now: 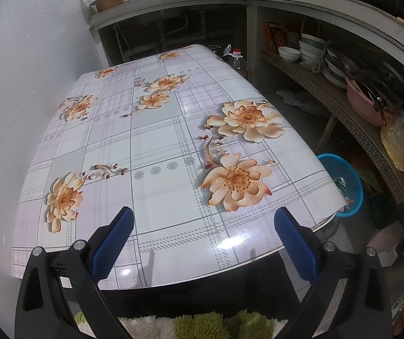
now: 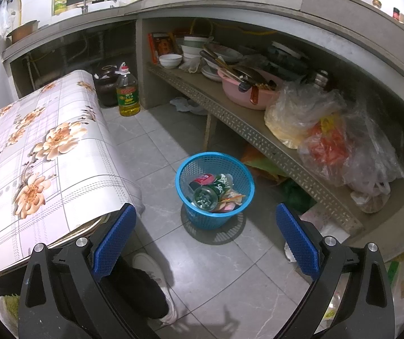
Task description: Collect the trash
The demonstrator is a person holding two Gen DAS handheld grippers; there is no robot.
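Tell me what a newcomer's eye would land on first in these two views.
First the blue basket on the tiled floor beside the table, holding crushed cans and wrappers. Next the flowered tablecloth, which fills the left wrist view with nothing lying on it. Both the left gripper and the right gripper are open and hold nothing.

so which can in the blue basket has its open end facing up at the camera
The green can in the blue basket; the red can behind it lies sideways, label showing.
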